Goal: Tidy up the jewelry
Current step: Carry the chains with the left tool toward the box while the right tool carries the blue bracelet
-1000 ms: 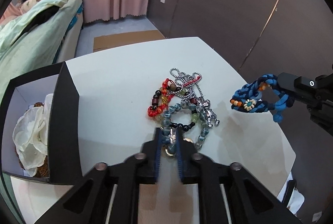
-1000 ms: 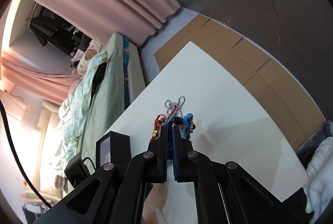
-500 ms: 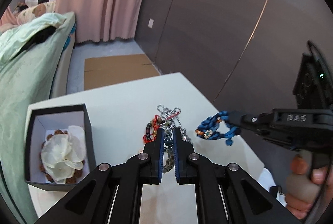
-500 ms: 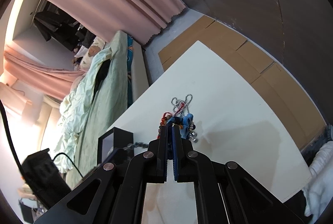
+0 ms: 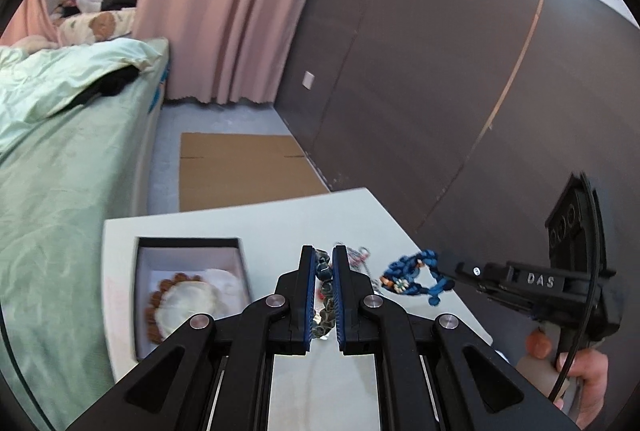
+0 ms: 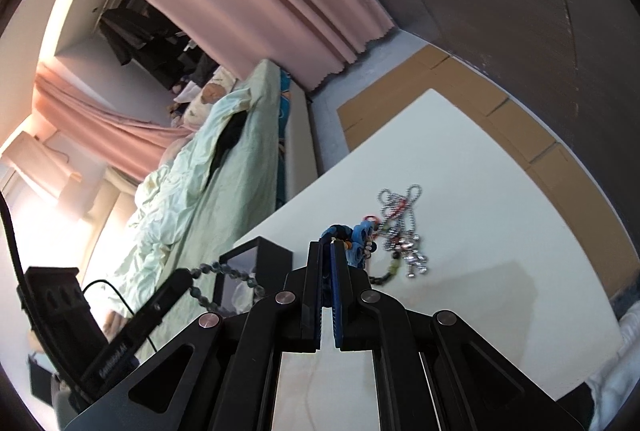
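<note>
Two bracelets are in the air, one per gripper. White table (image 5: 256, 227) carries everything; black open box (image 5: 188, 243) sits at its left side, white-lined, already holding a pale flower-like piece ringed with brown beads (image 5: 192, 299).

Left gripper (image 5: 324, 295): jaws pressed together on a grey-blue bead bracelet (image 5: 326, 291), the loop hanging clear of the table, box just to its left. Right gripper (image 6: 327, 287): jaws pinching a blue braided cord bracelet (image 5: 412, 273), held above the table, right of the pile.

Remaining pile (image 6: 396, 235) lies mid-table: ball chain, red cord, dark beads, a silver charm cluster, tangled.

Judgement: step in hand is carrying the bead bracelet to the box. Doing it well means holding the pinch until the loop hangs over the open cavity, lowering so beads settle beside the flower piece rather than draping the wall, then releasing. Watch for a strand from the pile trailing along; cannot tell here whether any is snagged. Keep the right gripper's bracelet away from the pile meanwhile.
</note>
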`<state>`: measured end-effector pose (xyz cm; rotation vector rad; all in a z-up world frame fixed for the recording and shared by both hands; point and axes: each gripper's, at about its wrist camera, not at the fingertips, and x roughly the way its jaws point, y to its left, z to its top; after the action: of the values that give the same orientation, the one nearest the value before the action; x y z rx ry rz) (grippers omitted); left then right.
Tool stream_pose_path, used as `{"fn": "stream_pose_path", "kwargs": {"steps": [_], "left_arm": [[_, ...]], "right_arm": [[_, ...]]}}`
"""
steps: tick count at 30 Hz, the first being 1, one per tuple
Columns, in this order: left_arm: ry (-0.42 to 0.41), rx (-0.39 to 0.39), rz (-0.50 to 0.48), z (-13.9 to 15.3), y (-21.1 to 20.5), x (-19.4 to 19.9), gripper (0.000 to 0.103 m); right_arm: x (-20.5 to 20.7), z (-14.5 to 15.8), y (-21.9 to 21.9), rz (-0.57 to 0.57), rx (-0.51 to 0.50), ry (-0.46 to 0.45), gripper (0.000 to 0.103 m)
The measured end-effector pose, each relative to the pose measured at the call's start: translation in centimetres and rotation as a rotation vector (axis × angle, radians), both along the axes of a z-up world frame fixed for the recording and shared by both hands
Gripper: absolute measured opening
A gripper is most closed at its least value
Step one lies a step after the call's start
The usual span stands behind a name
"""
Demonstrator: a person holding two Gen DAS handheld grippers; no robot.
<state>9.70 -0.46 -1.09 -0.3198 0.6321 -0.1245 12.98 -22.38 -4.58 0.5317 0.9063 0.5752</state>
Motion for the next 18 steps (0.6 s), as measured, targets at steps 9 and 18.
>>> {"fn": "stream_pose_path", "kwargs": {"steps": [9,18], "left_arm": [[-0.005,-0.025,0.083,0.2,4.1,-0.2,0.008],[0.140,-0.113,0.164,-2.0,7.2,1.3,0.014]], "right_arm": [[0.1,-0.7,3.0,0.047,-0.021,0.004,0.005],[0.2,-1.0,4.6,0.076,-0.028,0.007,0.005]]}}
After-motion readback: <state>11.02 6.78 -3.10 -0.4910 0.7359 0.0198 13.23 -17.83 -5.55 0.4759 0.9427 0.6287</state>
